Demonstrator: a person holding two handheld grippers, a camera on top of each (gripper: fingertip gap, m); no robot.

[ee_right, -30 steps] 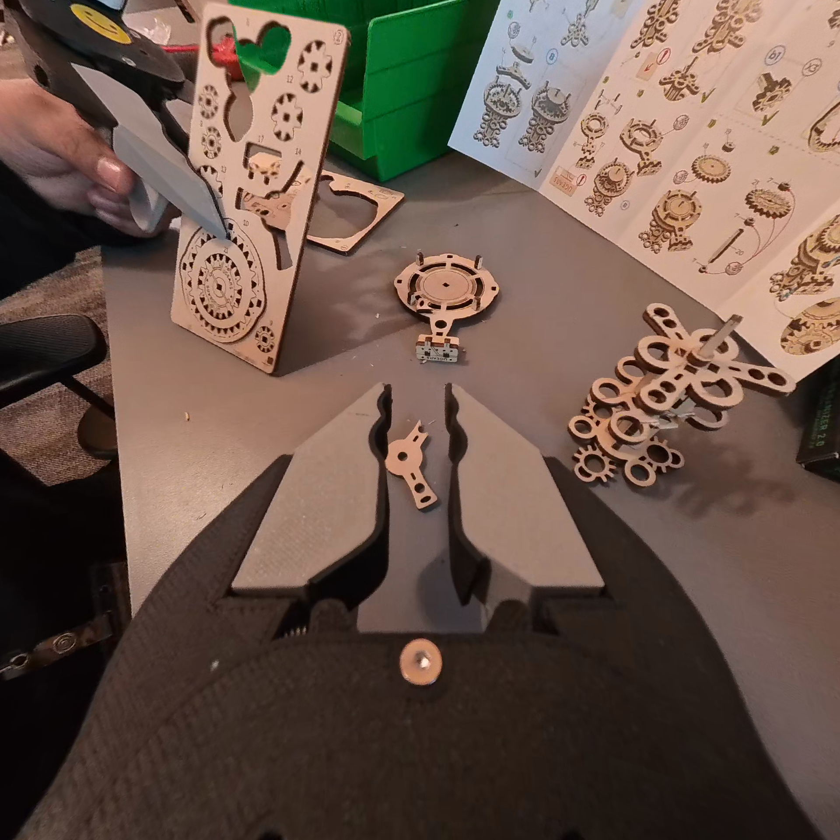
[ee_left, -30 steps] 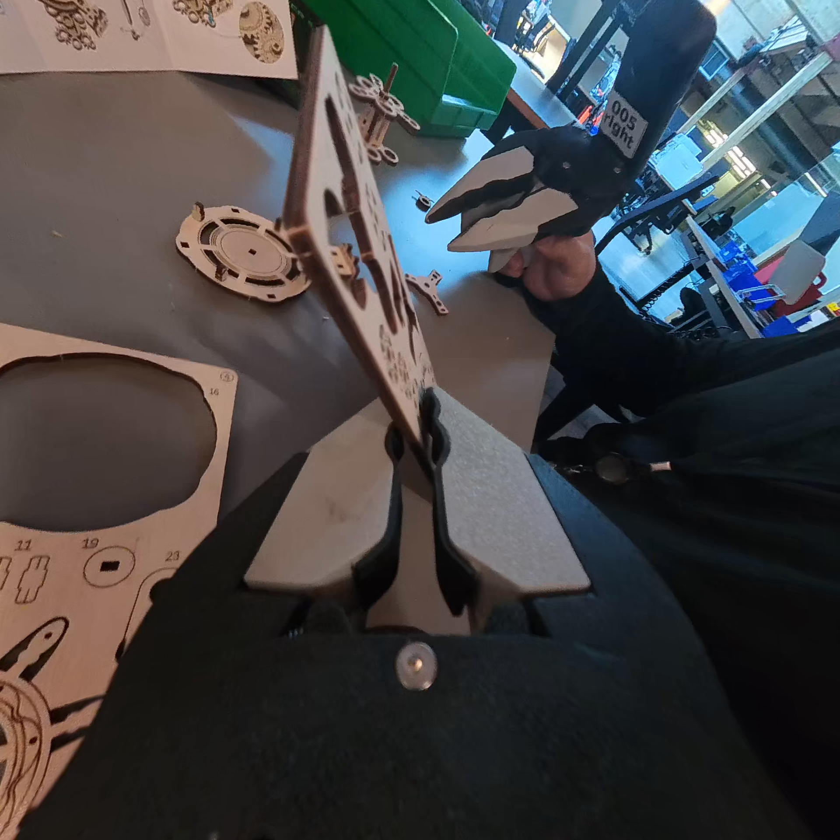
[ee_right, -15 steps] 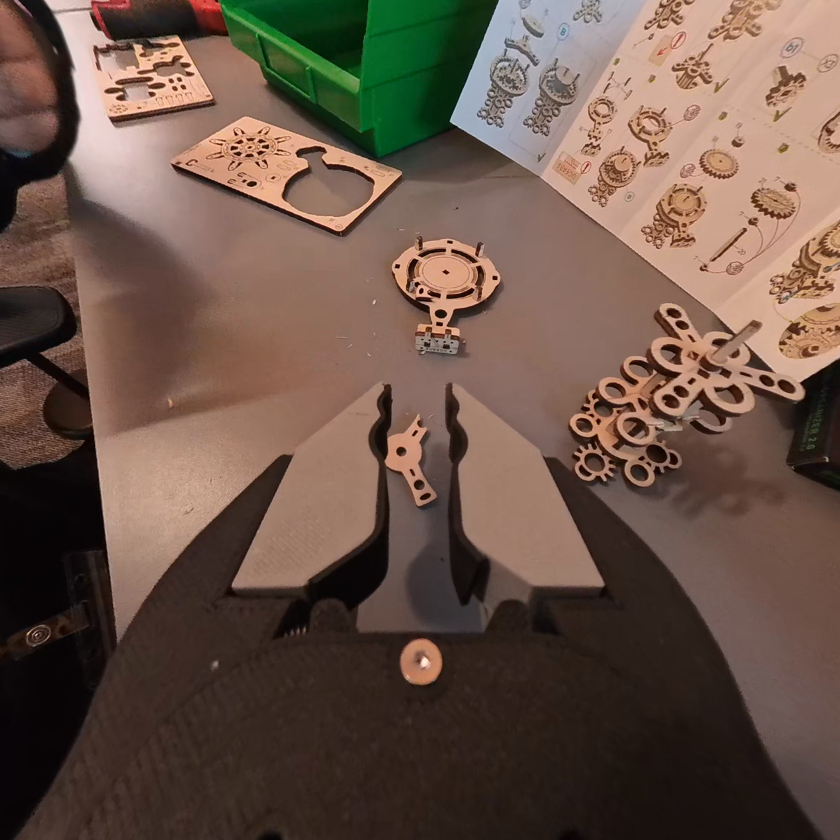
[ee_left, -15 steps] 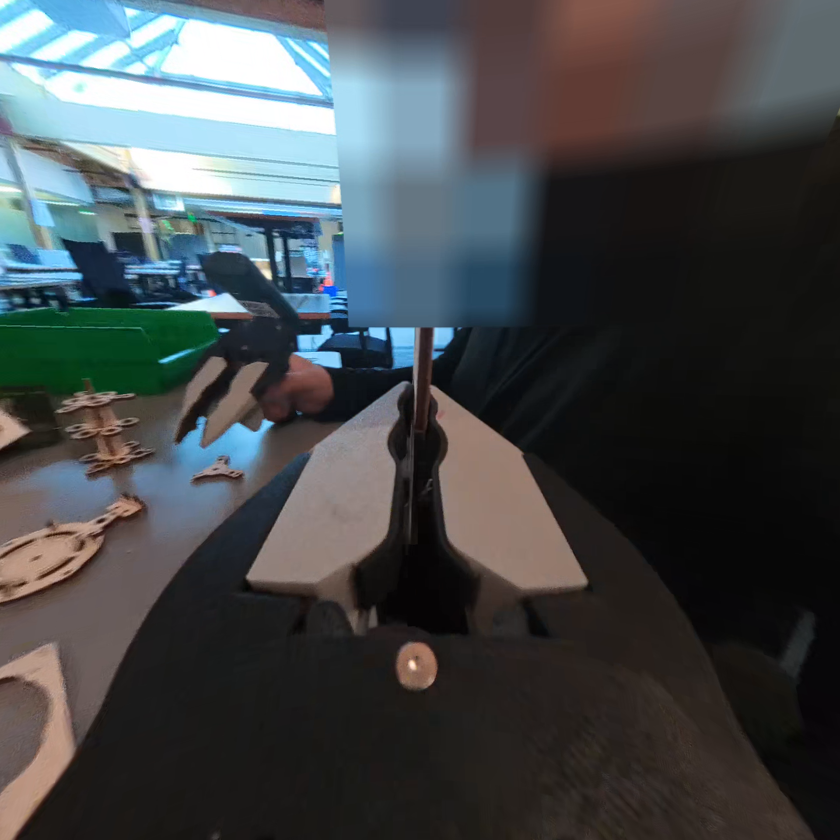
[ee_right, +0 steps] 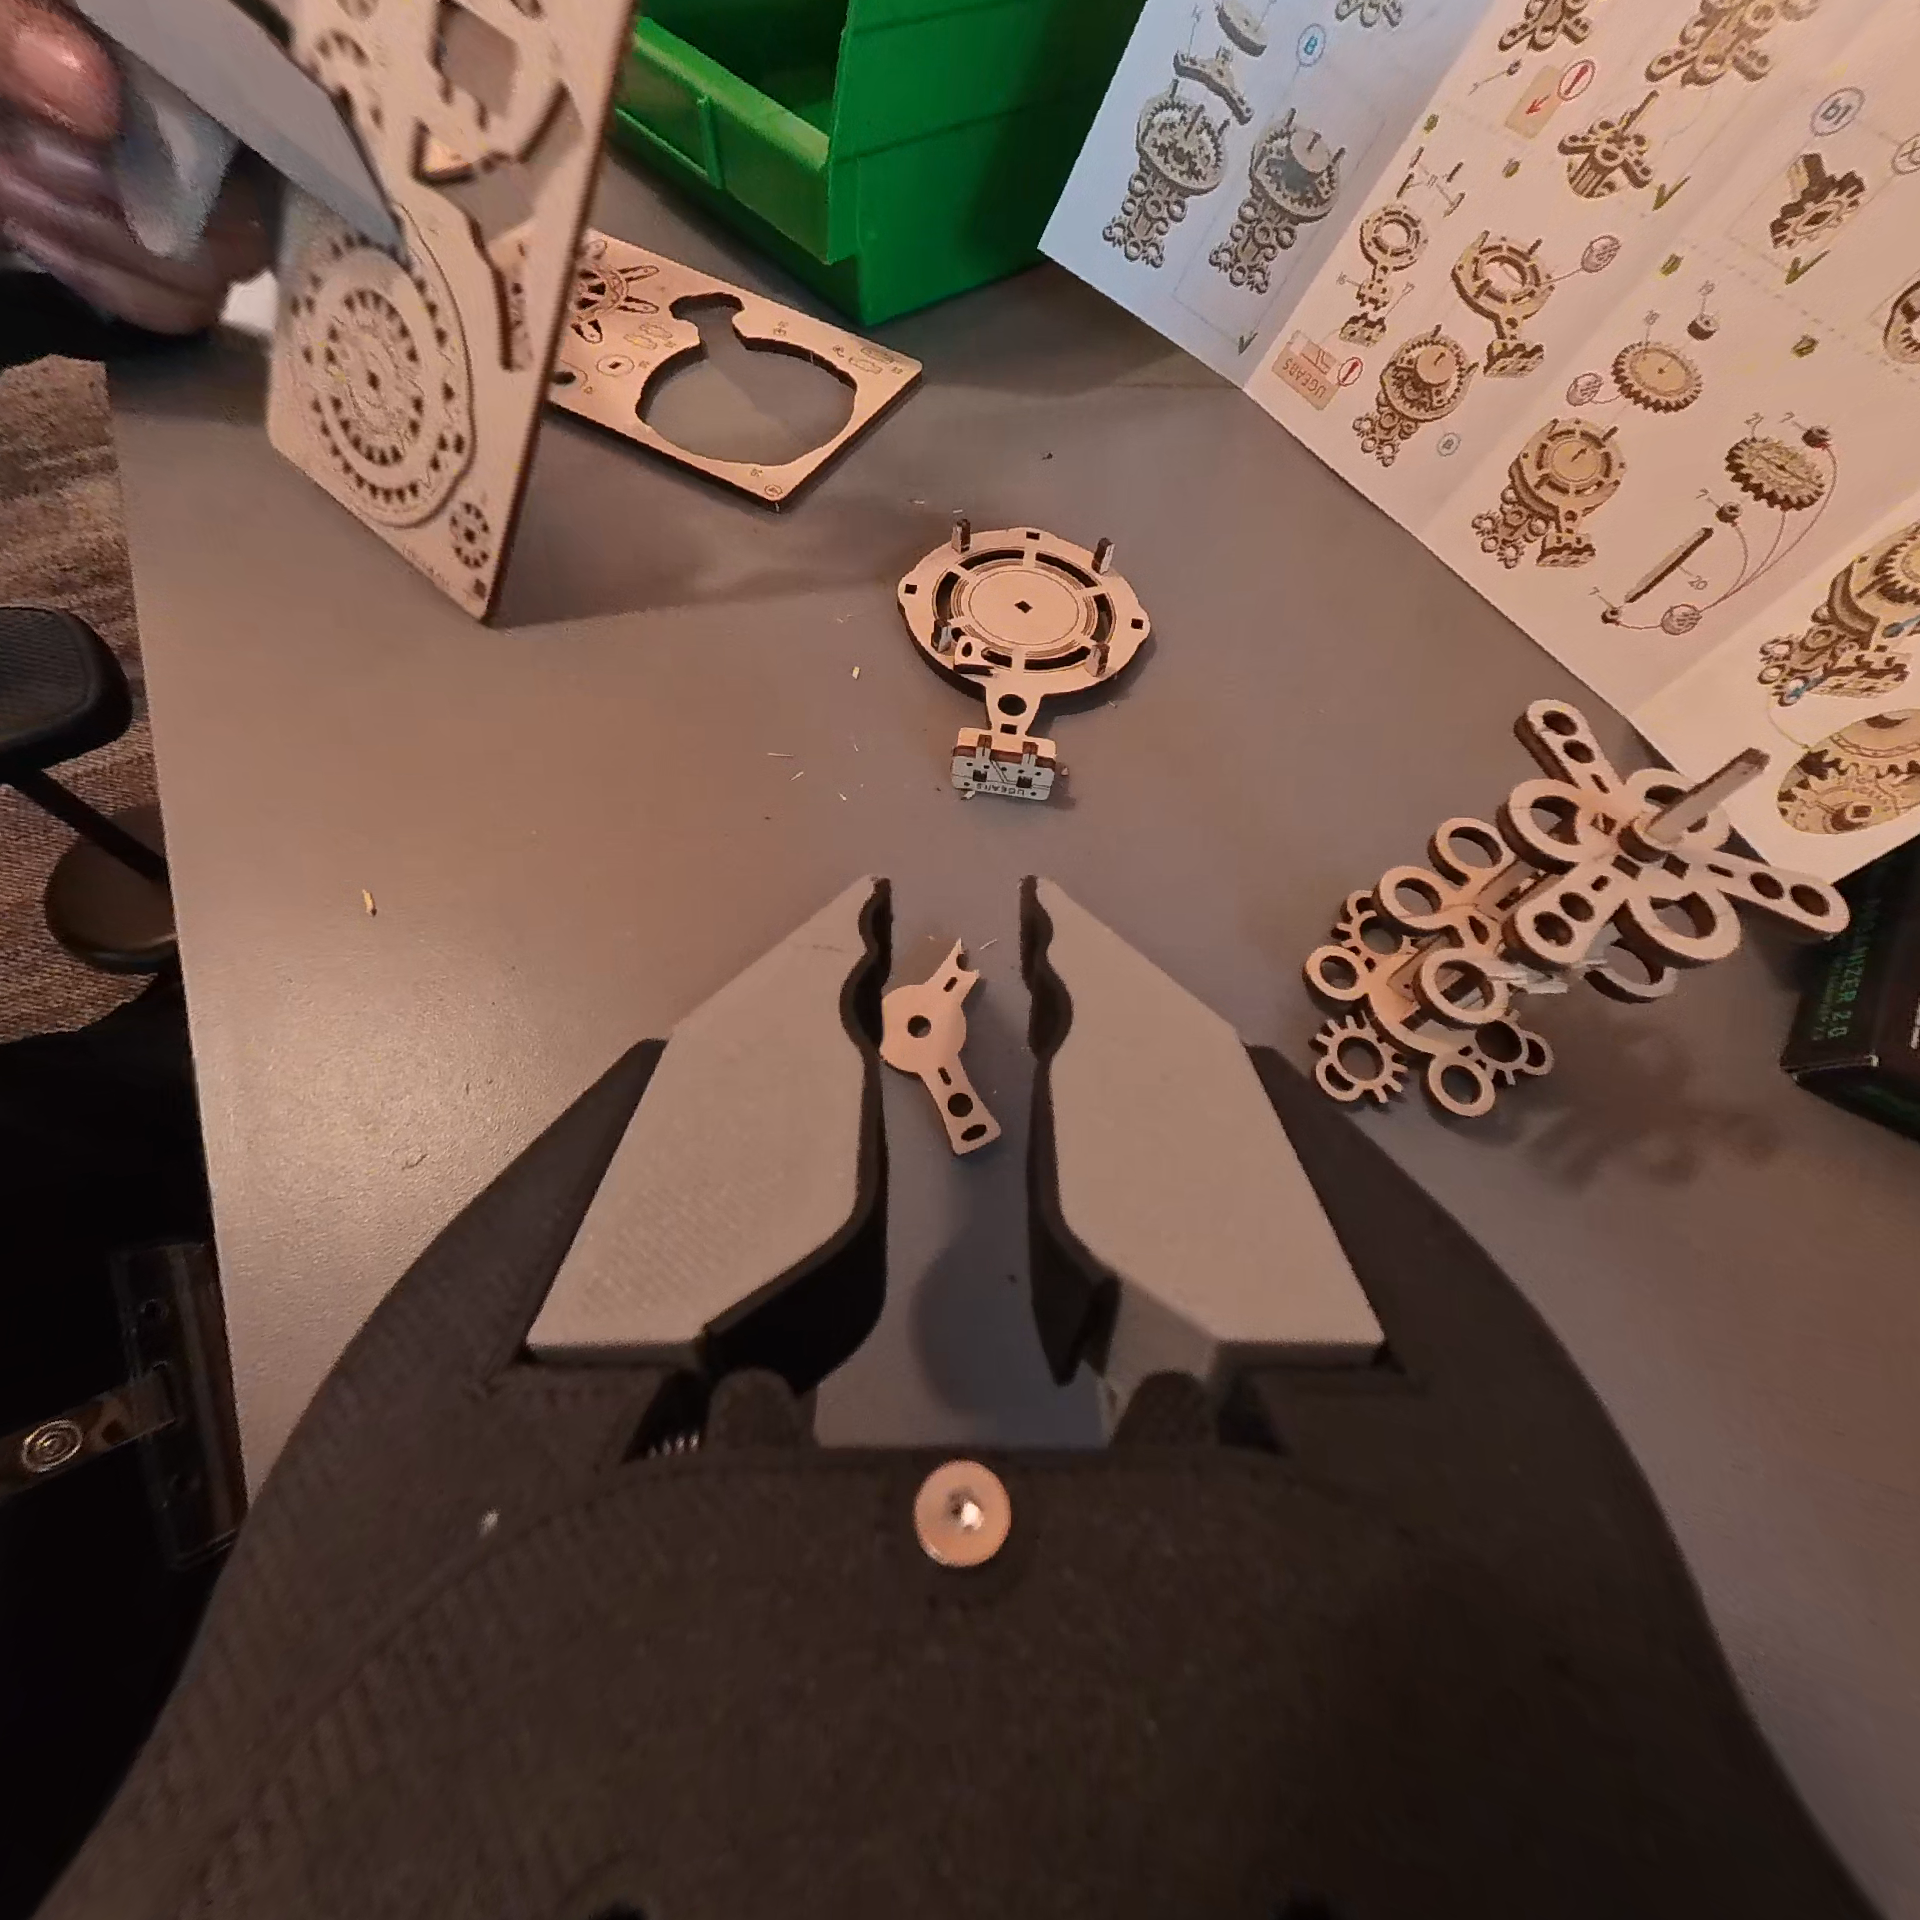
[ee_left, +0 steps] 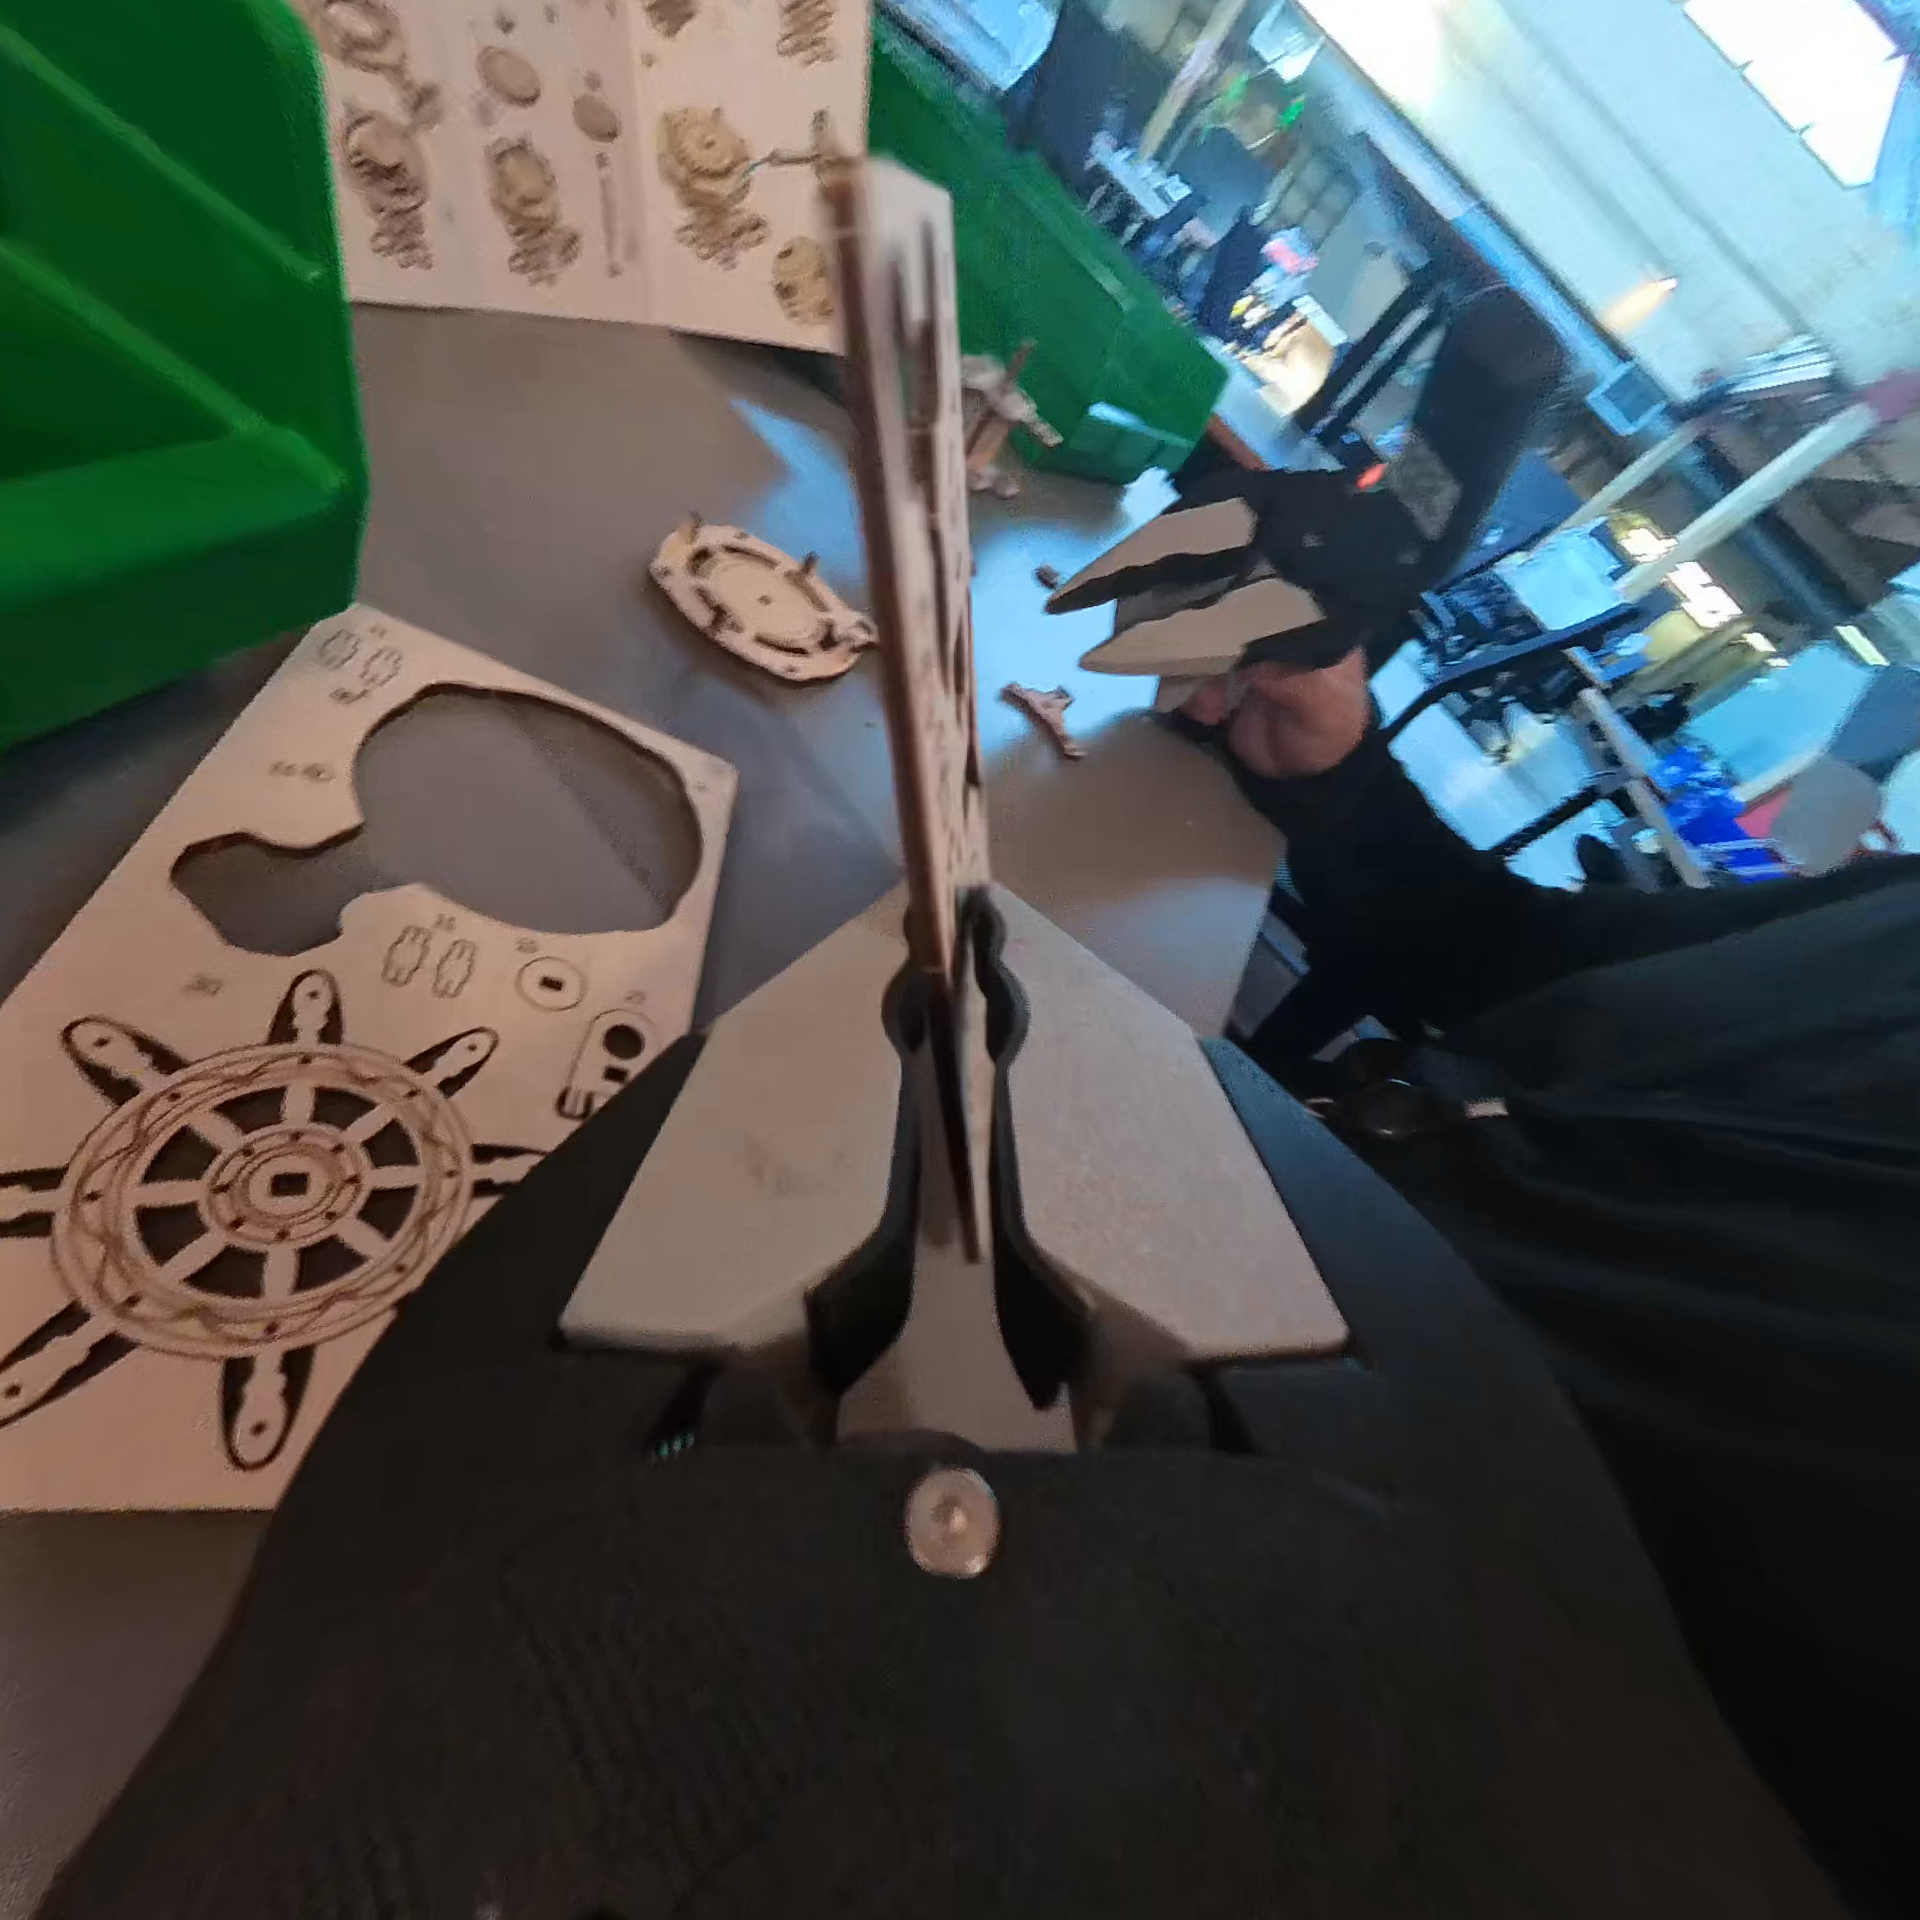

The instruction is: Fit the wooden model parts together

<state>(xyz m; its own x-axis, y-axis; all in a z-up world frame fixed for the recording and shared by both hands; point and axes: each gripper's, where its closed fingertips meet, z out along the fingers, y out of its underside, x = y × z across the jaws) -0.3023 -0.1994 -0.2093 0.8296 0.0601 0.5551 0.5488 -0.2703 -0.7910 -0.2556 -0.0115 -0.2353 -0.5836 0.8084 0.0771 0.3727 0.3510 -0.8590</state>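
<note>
My left gripper (ee_left: 951,914) is shut on a wooden parts sheet (ee_left: 914,540), which it holds upright and edge-on. In the right wrist view the sheet (ee_right: 416,312) stands at the top left, its lower corner close to the grey table (ee_right: 520,831). My right gripper (ee_right: 956,894) is open and hovers low over the table. A small wooden lever piece (ee_right: 935,1039) lies flat between its fingers, untouched. The right gripper also shows in the left wrist view (ee_left: 1081,623), right of the sheet. A round wooden assembly (ee_right: 1023,613) with upright pegs lies just ahead of it.
A ringed wooden assembly on a shaft (ee_right: 1558,935) lies at the right. A second, partly emptied sheet (ee_right: 727,384) lies flat near a green bin (ee_right: 862,135). A paper instruction sheet (ee_right: 1558,312) covers the far right. A dark box (ee_right: 1860,1018) sits at the right edge. The table ends at the left. About 20 cm separates my left fingertips from my right.
The left gripper swung the sheet away towards the person, out of the right view, then back over the table. The right gripper and the lever piece have not moved.
</note>
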